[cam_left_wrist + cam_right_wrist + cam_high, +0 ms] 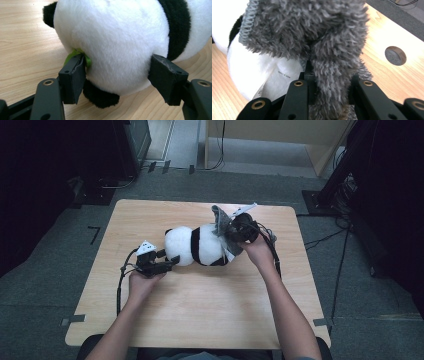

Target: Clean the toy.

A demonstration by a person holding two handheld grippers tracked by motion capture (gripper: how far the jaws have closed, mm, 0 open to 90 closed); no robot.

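A black-and-white plush panda (200, 245) lies on its side in the middle of the wooden table (200, 310). My left gripper (170, 261) has its jaws on either side of the panda's white head (112, 37), and both pads touch the fur. A green bit (72, 53) sticks out by the left pad. At the panda's other end, my right gripper (235, 232) is shut on a grey fuzzy cloth (222, 222), raised above the tabletop. The cloth (312, 30) drapes over the right gripper (330, 77) and hides its fingertips. A white sewn-in label (279, 75) shows below the cloth.
A round cable hole (395, 55) sits in the tabletop near the far right. Cables (272, 250) trail from both grippers across the table. Dark equipment stands (340, 180) and grey carpet surround the table.
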